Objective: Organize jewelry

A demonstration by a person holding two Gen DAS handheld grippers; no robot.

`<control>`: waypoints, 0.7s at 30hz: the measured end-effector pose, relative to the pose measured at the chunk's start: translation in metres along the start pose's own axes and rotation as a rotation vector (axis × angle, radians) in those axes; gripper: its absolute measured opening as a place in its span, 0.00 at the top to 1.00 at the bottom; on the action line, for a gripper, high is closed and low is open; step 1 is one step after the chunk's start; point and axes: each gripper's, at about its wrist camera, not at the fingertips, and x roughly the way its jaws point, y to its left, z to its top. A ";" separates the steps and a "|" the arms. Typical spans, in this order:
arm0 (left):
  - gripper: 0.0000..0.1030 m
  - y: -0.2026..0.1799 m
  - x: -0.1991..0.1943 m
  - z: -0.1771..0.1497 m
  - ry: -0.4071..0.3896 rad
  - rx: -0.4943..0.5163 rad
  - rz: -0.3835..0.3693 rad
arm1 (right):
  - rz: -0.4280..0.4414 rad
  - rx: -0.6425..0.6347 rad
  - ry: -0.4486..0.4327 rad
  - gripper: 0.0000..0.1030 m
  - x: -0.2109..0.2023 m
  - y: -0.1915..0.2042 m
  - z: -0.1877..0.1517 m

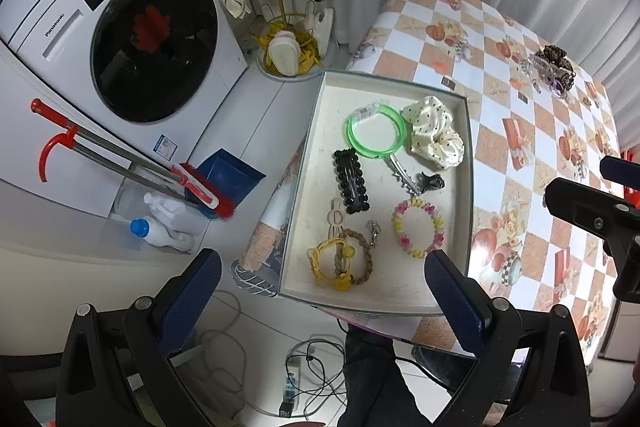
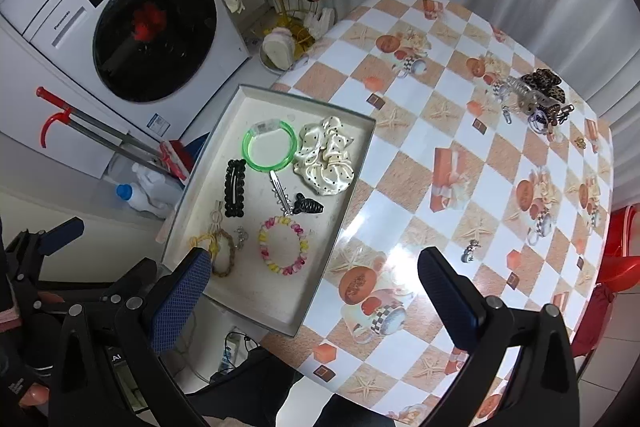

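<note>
Both claws spread wide, empty: left claw (image 1: 322,279) over the tray (image 1: 469,163), right claw (image 2: 316,277) above tray edge & counter (image 2: 460,131). Bead bracelet (image 2: 283,245), green bangle (image 2: 269,145), scrunchie (image 2: 326,155) in tray; more clips (image 2: 536,95) far corner.

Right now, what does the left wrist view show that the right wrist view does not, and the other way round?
Only the left wrist view shows the blue dustpan clearly and the white power strip on the floor.

Only the right wrist view shows a small silver charm lying alone on the table, and a red chair beside it.

Both show the tray with the green bangle, polka-dot scrunchie and pastel bracelet, and the pile of clips at the far table edge.
</note>
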 end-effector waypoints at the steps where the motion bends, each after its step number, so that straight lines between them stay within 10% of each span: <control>1: 0.00 0.001 -0.003 0.001 -0.003 -0.001 0.000 | -0.001 0.002 0.000 0.00 -0.002 0.000 0.001; 21: 0.00 -0.003 -0.019 0.002 -0.028 0.003 0.012 | -0.023 -0.004 -0.021 0.00 -0.013 -0.002 0.004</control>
